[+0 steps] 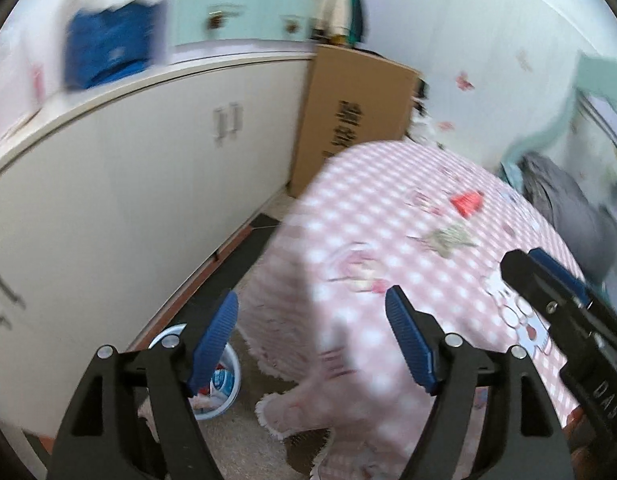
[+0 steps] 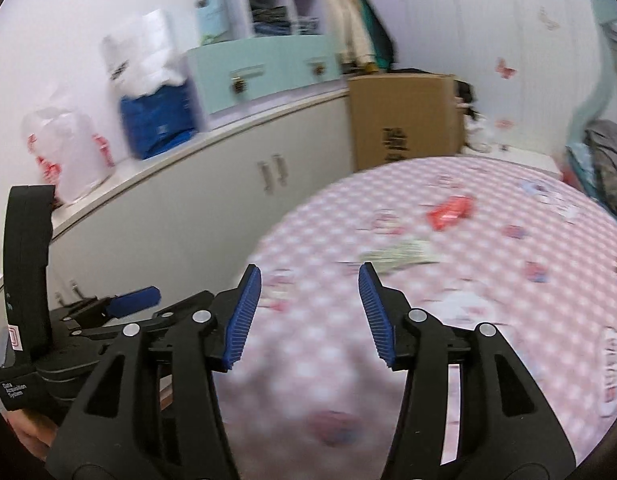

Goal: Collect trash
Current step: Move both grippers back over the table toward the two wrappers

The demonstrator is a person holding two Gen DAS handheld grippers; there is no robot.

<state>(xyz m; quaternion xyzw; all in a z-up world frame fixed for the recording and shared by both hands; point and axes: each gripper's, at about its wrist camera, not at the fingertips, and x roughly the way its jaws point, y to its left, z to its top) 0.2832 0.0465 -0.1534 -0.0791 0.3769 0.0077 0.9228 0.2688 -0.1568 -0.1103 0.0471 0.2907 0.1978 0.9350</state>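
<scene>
On the pink checked bedspread, a red wrapper and, nearer, what seems crumpled paper lie ahead of the right gripper, jaws spread and empty like the left gripper; advance low, straddling the paper before closing.

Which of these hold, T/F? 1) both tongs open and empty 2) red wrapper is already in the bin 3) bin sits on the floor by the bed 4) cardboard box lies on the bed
1) True: left tongs and right tongs are open, nothing between the fingers.
2) False: the red wrapper lies on the pink checked blanket, beyond a pale crumpled wrapper.
3) True: the white bin stands on the floor beside the bed, with some trash in it.
4) False: the cardboard box stands upright behind the bed, next to the cabinet.
</scene>
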